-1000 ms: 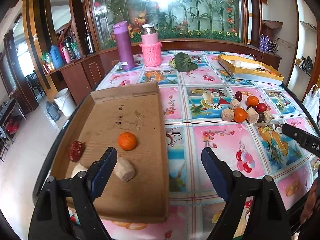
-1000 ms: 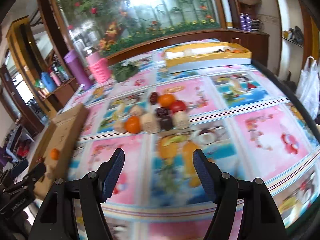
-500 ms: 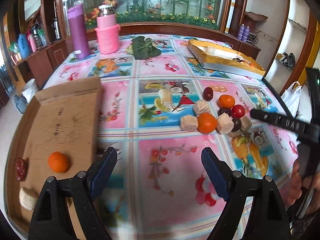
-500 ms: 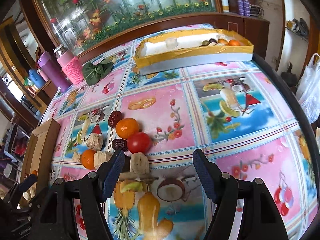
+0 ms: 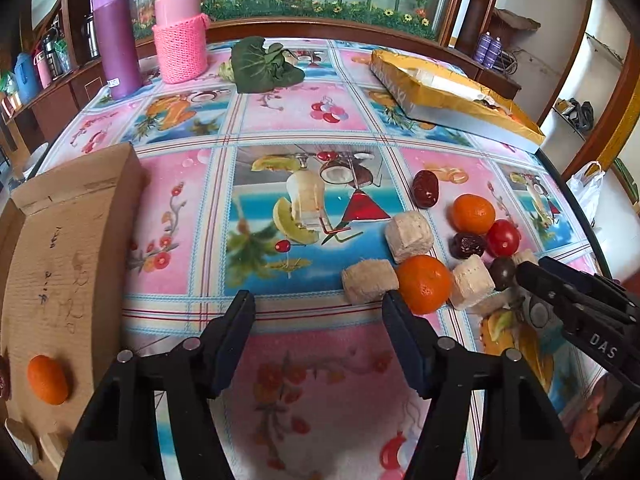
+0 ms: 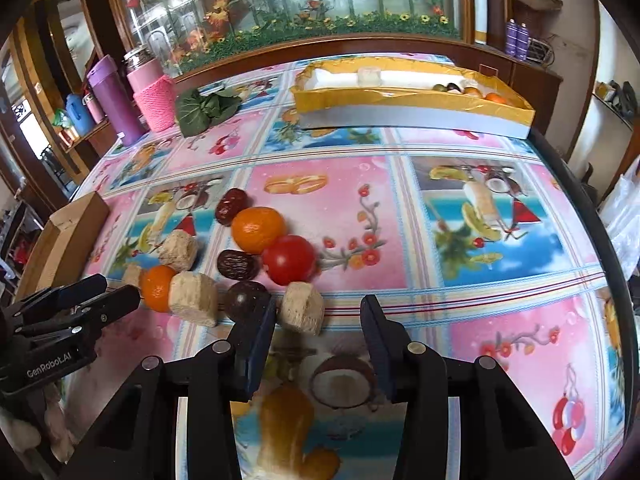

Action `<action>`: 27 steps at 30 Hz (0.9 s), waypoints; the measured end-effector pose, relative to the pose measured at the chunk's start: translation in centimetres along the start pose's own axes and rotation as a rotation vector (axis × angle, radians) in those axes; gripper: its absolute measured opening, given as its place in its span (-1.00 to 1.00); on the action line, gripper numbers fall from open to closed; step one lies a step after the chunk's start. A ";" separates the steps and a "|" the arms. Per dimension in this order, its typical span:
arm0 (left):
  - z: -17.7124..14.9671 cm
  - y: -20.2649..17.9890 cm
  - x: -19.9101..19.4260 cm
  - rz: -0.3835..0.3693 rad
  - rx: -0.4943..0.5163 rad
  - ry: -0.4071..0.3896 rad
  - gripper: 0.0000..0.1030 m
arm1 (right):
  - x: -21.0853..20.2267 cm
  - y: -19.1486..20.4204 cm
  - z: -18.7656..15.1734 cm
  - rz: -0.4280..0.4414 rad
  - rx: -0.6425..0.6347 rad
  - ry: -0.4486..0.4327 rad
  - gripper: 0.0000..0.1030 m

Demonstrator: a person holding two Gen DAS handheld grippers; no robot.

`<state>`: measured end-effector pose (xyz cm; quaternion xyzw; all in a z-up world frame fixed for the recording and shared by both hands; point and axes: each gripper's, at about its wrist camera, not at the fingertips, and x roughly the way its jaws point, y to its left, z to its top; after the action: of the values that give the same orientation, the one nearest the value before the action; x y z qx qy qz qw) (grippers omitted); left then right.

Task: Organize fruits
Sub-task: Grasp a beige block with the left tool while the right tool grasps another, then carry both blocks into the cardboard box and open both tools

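Both grippers hang over the fruit pile, jaws closing with nothing pinched yet. Right gripper (image 6: 318, 314) has a pale cut chunk (image 6: 301, 312) between its tips; left gripper (image 5: 318, 304) has only bare cloth between its tips, its right finger just beside an orange (image 5: 424, 284). Beyond sit a tomato (image 6: 289, 260), dates and another orange (image 6: 258, 229). Farther left lies a cardboard tray (image 5: 76, 240), far back a yellow box (image 6: 400, 98).

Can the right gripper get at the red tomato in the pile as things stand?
Probably not cleanly: the right gripper, jaws closing on nothing, has a beige chunk directly before the red tomato, and an orange and date touch it.
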<state>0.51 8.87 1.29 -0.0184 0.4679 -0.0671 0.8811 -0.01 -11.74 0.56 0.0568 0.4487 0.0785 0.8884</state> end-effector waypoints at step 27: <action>-2.4 3.9 -8.2 -0.098 -0.038 -0.148 -0.68 | -4.6 3.1 -1.4 0.107 -0.026 -0.042 -0.49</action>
<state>-5.66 13.92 6.34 -0.0627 0.4012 -0.0995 0.9084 -4.08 -9.49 3.89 0.0707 0.4252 0.1304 0.8929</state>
